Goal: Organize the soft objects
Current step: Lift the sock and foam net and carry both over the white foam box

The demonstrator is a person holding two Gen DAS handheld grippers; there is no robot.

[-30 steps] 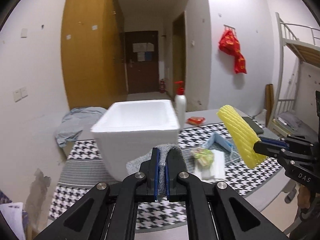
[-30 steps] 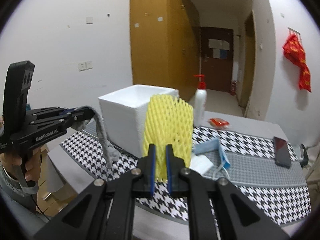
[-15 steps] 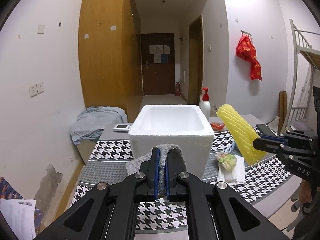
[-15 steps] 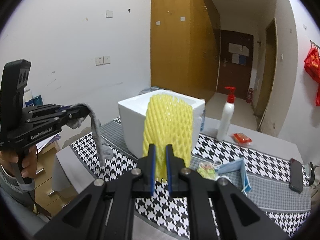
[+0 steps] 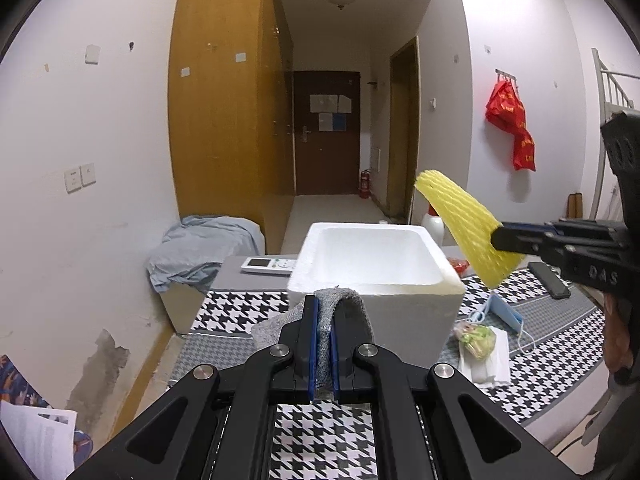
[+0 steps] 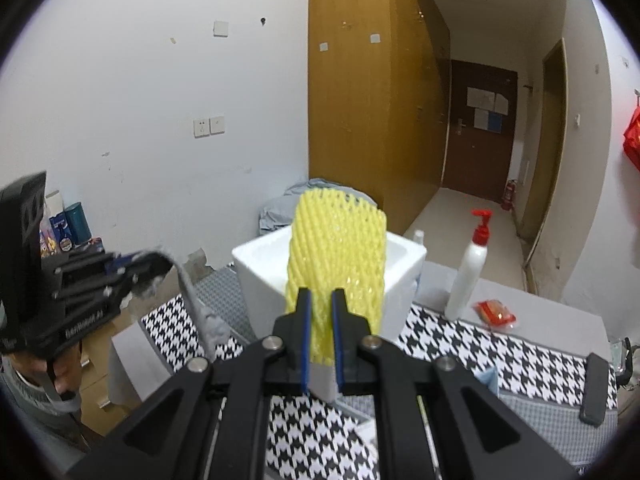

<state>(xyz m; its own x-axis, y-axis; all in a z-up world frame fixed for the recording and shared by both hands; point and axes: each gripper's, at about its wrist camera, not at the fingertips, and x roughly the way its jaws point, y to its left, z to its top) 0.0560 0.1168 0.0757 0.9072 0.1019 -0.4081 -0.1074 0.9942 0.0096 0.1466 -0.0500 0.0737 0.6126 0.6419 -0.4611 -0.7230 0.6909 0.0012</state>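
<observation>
Both jaws clamped: left gripper [image 5: 324, 320] on grey cloth [image 5: 344, 304], right gripper [image 6: 320, 312] on yellow foam net [image 6: 336, 248].

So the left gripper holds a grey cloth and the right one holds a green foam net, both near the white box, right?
Not quite: the net in the right gripper is yellow, as the right wrist view shows. The left gripper does hold the grey cloth, near the white box.
</observation>
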